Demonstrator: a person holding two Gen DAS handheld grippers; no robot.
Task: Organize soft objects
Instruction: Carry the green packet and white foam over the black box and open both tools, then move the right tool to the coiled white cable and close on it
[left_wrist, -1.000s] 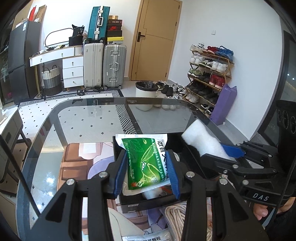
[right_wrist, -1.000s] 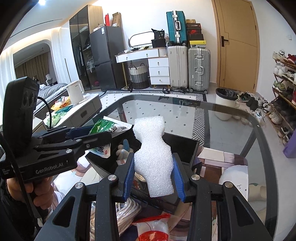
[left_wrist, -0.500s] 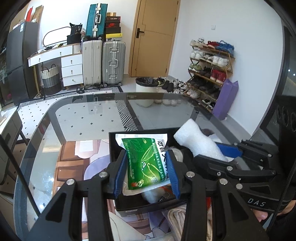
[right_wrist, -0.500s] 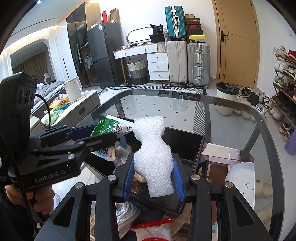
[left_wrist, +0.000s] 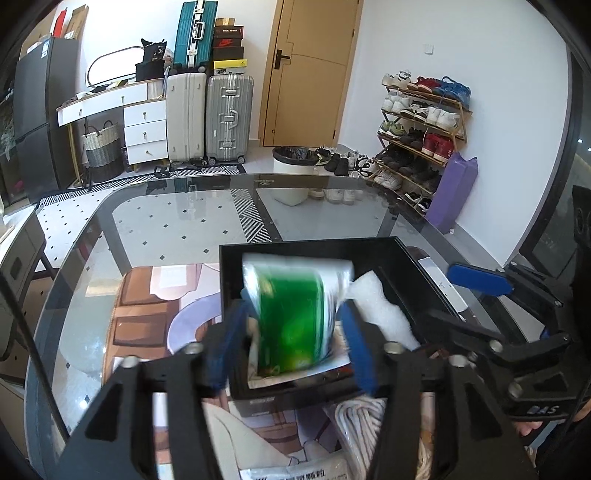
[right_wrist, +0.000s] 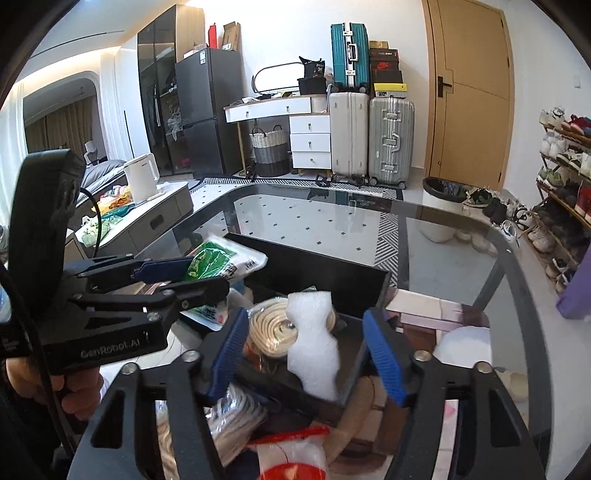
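A black open box (left_wrist: 306, 247) stands on the glass table. My left gripper (left_wrist: 291, 347) is open over the box's near edge, and the green and white pouch (left_wrist: 291, 314), blurred, is loose between its spread fingers and tips into the box. My right gripper (right_wrist: 310, 354) is open, and the white foam piece (right_wrist: 314, 347) stands free in the box (right_wrist: 325, 269) between its fingers. The foam also shows in the left wrist view (left_wrist: 380, 314). A coil of cream rope (right_wrist: 269, 328) lies in the box beside the foam.
More rope (left_wrist: 362, 424) and a white printed pouch (left_wrist: 295, 470) lie on the table in front of the box. A red and clear bag (right_wrist: 291, 454) lies near my right gripper. The glass table edge (right_wrist: 517, 280) curves on the right.
Both grippers have opened. The green pouch has left the left fingers and drops toward the box. The foam piece has dropped from the right fingers into the box.
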